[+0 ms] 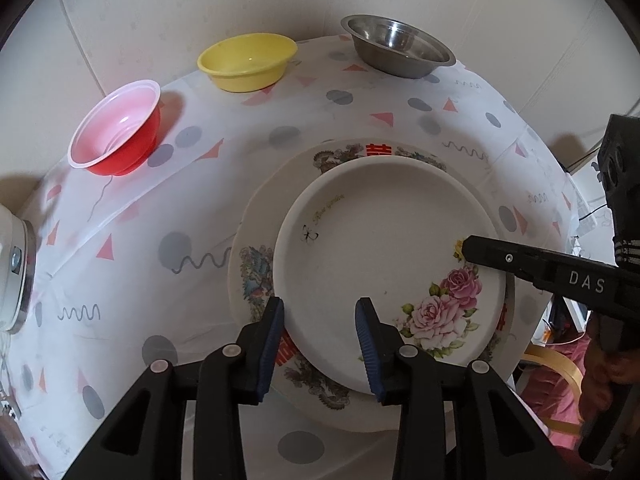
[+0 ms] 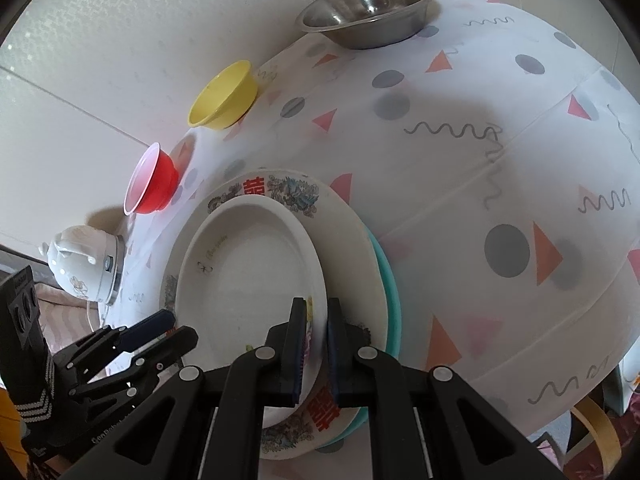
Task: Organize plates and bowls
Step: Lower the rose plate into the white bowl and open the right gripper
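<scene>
A white rose-print plate [image 1: 384, 248] lies on a larger plate with red characters [image 1: 340, 152]; a teal plate [image 2: 390, 280] shows under both in the right wrist view. My left gripper [image 1: 320, 344] is open, its fingers astride the rose plate's near rim. My right gripper [image 2: 317, 344] is shut on the rose plate's [image 2: 248, 264] right rim; its finger [image 1: 520, 264] shows in the left wrist view. A red bowl [image 1: 120, 132], a yellow bowl [image 1: 248, 62] and a steel bowl [image 1: 400, 46] stand along the table's far edge.
The table [image 1: 248, 184] has a white cloth with grey dots and pink triangles. A white teapot [image 2: 84, 268] stands at its left edge. A wall runs behind the bowls. A wooden chair [image 1: 560, 364] is off the right edge.
</scene>
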`<state>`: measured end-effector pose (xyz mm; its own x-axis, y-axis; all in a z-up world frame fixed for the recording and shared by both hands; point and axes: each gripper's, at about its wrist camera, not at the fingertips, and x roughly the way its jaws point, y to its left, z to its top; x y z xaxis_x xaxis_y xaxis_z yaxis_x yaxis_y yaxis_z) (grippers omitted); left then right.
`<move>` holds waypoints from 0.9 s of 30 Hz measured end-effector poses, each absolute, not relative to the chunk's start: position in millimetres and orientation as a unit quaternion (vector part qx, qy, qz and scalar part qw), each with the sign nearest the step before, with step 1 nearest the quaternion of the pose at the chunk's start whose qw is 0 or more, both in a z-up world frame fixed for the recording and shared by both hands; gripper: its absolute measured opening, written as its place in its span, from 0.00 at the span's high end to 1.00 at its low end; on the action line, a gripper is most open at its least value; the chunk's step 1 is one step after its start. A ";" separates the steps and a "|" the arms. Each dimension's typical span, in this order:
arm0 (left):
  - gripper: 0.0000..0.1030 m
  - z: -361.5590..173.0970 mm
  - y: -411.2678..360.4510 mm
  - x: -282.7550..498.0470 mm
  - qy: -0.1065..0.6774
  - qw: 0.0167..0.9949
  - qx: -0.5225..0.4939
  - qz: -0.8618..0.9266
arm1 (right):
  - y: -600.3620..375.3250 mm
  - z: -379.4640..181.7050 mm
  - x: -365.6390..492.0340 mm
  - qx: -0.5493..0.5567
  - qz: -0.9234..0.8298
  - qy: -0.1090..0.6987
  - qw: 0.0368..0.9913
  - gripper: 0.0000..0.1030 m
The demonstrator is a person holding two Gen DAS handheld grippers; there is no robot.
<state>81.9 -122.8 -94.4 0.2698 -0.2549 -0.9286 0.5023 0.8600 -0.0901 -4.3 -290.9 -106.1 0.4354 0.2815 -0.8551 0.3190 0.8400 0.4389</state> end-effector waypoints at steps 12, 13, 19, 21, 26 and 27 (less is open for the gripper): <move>0.63 -95.5 -118.9 81.4 0.556 0.790 0.108 -0.234 | -278.7 -92.3 -4.2 0.208 -0.027 0.554 0.806 0.80; 0.63 -95.5 -118.9 81.6 0.556 0.791 0.107 -0.234 | -278.7 -91.5 -4.7 0.202 -0.027 0.554 0.807 0.80; 0.59 -94.9 -118.2 81.2 0.556 0.791 0.106 -0.233 | -279.3 -91.6 -5.9 0.202 -0.025 0.554 0.807 0.80; 0.57 -94.5 -117.4 80.6 0.555 0.792 0.107 -0.231 | -278.5 -91.3 -6.2 0.200 -0.026 0.554 0.808 0.80; 0.55 -92.8 -114.4 80.2 0.553 0.795 0.104 -0.227 | -278.2 -91.7 -7.8 0.205 -0.026 0.554 0.807 0.80; 0.54 -92.1 -113.6 80.1 0.552 0.796 0.104 -0.227 | -278.4 -91.8 -8.4 0.206 -0.026 0.554 0.806 0.80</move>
<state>80.1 -113.6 -92.1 0.2886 -0.2460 -0.9253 0.4755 0.8757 -0.0845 -8.4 -278.4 -91.8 0.3852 0.1859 -0.9039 0.2709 0.9136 0.3034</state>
